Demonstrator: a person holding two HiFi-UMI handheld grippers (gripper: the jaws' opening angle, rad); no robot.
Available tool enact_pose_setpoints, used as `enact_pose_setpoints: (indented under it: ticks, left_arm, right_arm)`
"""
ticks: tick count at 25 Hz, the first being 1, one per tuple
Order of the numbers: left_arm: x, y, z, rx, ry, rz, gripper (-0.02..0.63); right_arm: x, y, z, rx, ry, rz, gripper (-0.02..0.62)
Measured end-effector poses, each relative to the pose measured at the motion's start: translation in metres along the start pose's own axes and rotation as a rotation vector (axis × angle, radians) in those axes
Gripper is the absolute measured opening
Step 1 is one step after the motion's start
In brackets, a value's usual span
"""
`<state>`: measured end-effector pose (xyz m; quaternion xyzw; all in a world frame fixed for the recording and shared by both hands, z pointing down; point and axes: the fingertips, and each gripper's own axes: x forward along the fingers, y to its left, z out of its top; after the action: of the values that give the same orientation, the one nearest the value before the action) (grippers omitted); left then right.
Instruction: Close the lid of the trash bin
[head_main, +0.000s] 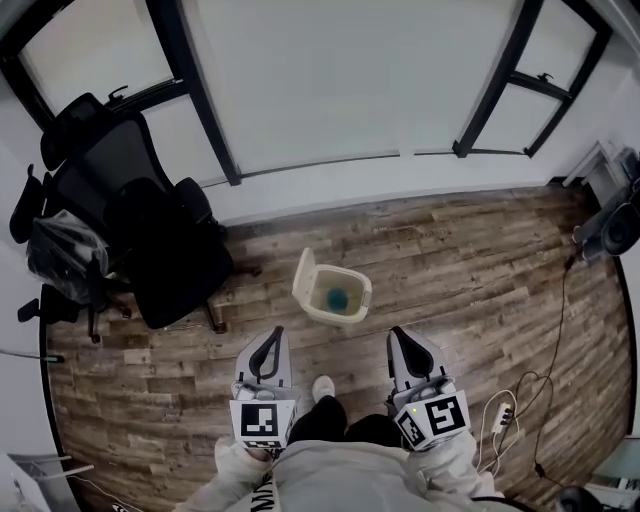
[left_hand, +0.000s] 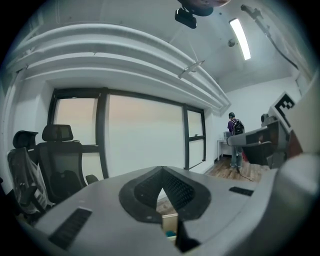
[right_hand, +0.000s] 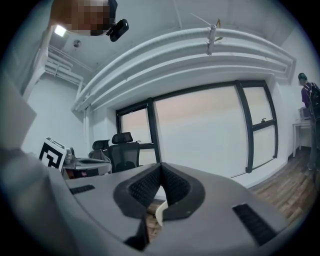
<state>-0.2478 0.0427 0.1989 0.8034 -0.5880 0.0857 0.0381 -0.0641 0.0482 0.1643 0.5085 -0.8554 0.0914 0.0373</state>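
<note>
A small cream trash bin (head_main: 352, 289) stands on the wood floor, its lid (head_main: 304, 278) tipped upright on the left side. Something blue (head_main: 336, 297) lies inside it. My left gripper (head_main: 274, 334) hangs just short of the bin on its near left, jaws shut and empty. My right gripper (head_main: 396, 333) sits level with it on the near right, also shut and empty. In the left gripper view a piece of the bin (left_hand: 170, 221) shows below the shut left gripper (left_hand: 161, 172). In the right gripper view the lid's pale edge (right_hand: 160, 212) shows under the shut right gripper (right_hand: 160, 167).
Black office chairs (head_main: 150, 230) stand to the left of the bin against the window wall. A power strip (head_main: 500, 412) and cables lie on the floor at the right. My shoe (head_main: 322, 387) is between the grippers. A person (left_hand: 234, 131) stands far off.
</note>
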Motion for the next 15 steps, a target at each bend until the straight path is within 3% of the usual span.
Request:
enact_pose_setpoints:
  ticks: [5,15]
  left_arm:
    - [0.035,0.01,-0.002,-0.013,0.034,-0.005,0.008]
    - [0.096,0.018,-0.062,-0.051,0.11,0.037,0.008]
  right_arm:
    - [0.03,-0.015,-0.007,0.009,0.021,-0.006,0.023]
    - [0.097,-0.051,-0.045,0.029,0.074,0.041,0.023]
